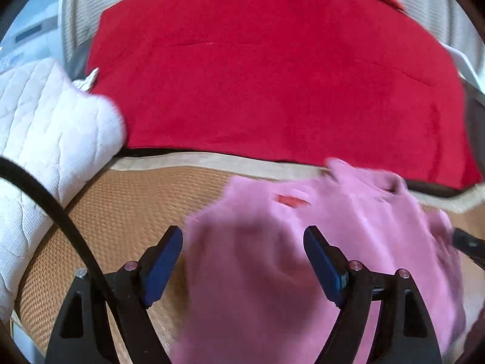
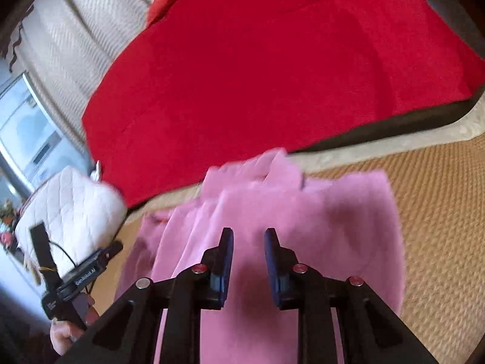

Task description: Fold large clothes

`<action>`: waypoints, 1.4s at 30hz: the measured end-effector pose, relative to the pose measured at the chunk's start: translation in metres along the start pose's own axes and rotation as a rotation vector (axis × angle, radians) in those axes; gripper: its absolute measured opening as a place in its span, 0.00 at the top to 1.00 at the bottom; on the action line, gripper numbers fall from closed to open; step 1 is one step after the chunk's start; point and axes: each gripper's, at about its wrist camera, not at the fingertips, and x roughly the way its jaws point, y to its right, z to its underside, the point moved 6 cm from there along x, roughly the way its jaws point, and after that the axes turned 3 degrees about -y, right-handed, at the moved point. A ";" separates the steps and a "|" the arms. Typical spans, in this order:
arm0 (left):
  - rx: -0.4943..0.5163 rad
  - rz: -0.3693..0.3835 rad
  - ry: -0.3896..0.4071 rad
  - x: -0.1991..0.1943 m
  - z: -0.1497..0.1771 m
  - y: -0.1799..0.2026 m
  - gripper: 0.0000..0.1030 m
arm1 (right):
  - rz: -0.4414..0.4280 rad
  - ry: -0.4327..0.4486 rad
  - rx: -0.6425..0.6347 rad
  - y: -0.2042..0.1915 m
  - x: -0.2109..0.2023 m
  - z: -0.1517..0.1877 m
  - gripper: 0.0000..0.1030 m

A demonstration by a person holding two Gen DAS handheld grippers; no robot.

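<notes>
Garment (image 2: 303, 212) lies below both jaws.

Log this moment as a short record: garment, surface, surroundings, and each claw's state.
garment: pink garment, blurred, bunched on the mat, below both claws
surface: woven tan mat
behind: red blanket, lying flat beyond the mat
side: white quilted cushion, at the mat's left edge
left claw: open wide, nothing pinched between its pads
right claw: narrow gap, no cloth visibly pinched; pink fabric lies beneath it
fold state: cannot tell from the blur
</notes>
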 end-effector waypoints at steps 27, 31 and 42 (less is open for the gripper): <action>0.194 -0.049 0.039 -0.049 0.054 0.058 0.20 | 0.105 -0.097 0.011 0.018 -0.028 0.059 0.75; 0.195 -0.033 0.067 -0.062 0.060 0.059 0.20 | 0.135 -0.131 0.010 0.023 -0.024 0.075 0.75; 0.210 -0.064 0.051 -0.045 0.059 0.048 0.20 | 0.048 -0.031 -0.005 0.009 -0.030 0.050 0.74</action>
